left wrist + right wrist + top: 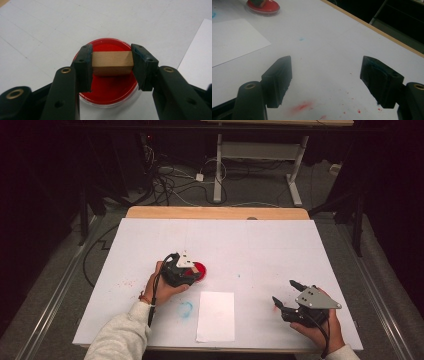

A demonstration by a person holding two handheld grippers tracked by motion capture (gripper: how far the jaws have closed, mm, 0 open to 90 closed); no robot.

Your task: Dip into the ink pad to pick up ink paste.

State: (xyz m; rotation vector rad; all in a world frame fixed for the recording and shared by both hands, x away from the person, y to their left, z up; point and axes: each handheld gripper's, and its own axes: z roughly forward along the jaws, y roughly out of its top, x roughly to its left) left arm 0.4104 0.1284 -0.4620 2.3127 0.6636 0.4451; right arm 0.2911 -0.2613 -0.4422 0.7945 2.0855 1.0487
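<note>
A shallow red dish [110, 86] sits on the white table cover, left of the middle [201, 270]. My left gripper [112, 60] hangs over it, shut on a small wooden block [112, 62] that the two pads clamp by its ends just above the red surface. In the high view the left gripper [187, 272] covers most of the dish. My right gripper [283, 291] rests low at the near right, open, with nothing between its jaws [325, 75]. From the right gripper view the red dish [268, 7] lies far off at the top left.
A white paper sheet [216, 316] lies near the front edge between the hands. A blue smear [185, 309] marks the cover to its left, and red stains [302, 107] lie under the right gripper. The wooden table edge [215, 212] runs along the far side.
</note>
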